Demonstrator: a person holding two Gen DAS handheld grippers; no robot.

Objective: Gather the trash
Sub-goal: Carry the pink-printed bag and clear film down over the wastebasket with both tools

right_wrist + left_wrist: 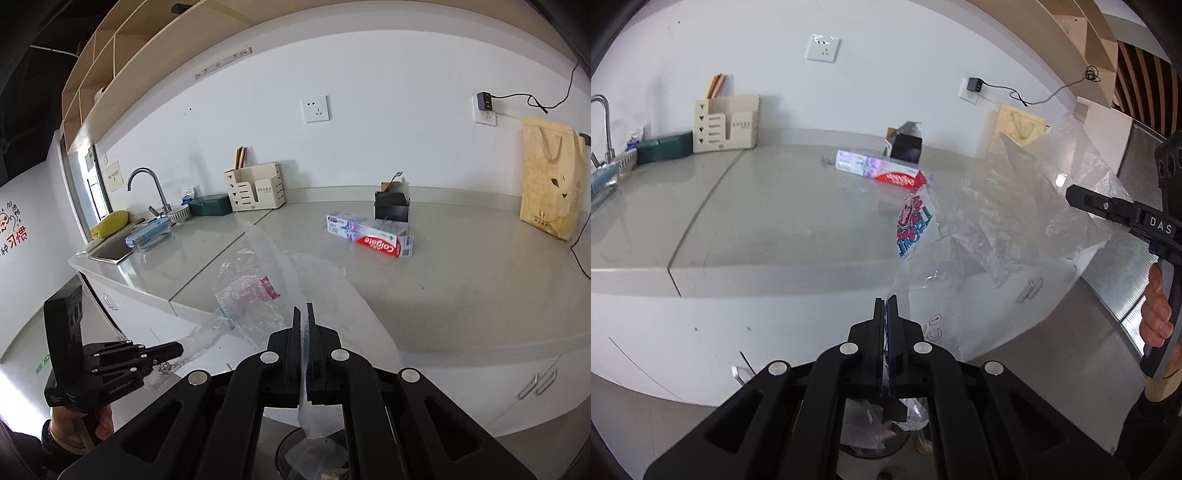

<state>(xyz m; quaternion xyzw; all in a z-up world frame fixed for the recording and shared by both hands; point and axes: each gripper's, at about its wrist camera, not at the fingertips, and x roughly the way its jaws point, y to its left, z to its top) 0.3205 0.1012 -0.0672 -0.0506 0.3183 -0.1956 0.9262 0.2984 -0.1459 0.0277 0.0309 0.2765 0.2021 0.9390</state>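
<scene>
A clear plastic bag (pixel 997 221) with red and blue print hangs stretched in the air between my two grippers, in front of the counter edge. My left gripper (pixel 886 301) is shut on one edge of it. My right gripper (pixel 303 310) is shut on the other edge of the bag (pixel 251 295). The right gripper also shows in the left wrist view (pixel 1075 195), and the left gripper in the right wrist view (pixel 173 349). A Colgate toothpaste box (pixel 373 236) lies on the grey counter (pixel 461 288), also seen in the left wrist view (pixel 882 170). A round bin (pixel 875 432) with bagged trash stands on the floor below.
A small black open box (pixel 392 206) stands behind the toothpaste box. A cream utensil holder (pixel 256 192), green box (pixel 210 205), sink and tap (pixel 147 188) are at the left. A yellow paper bag (pixel 550 177) leans at the right wall. White cabinets (pixel 701 332) are below the counter.
</scene>
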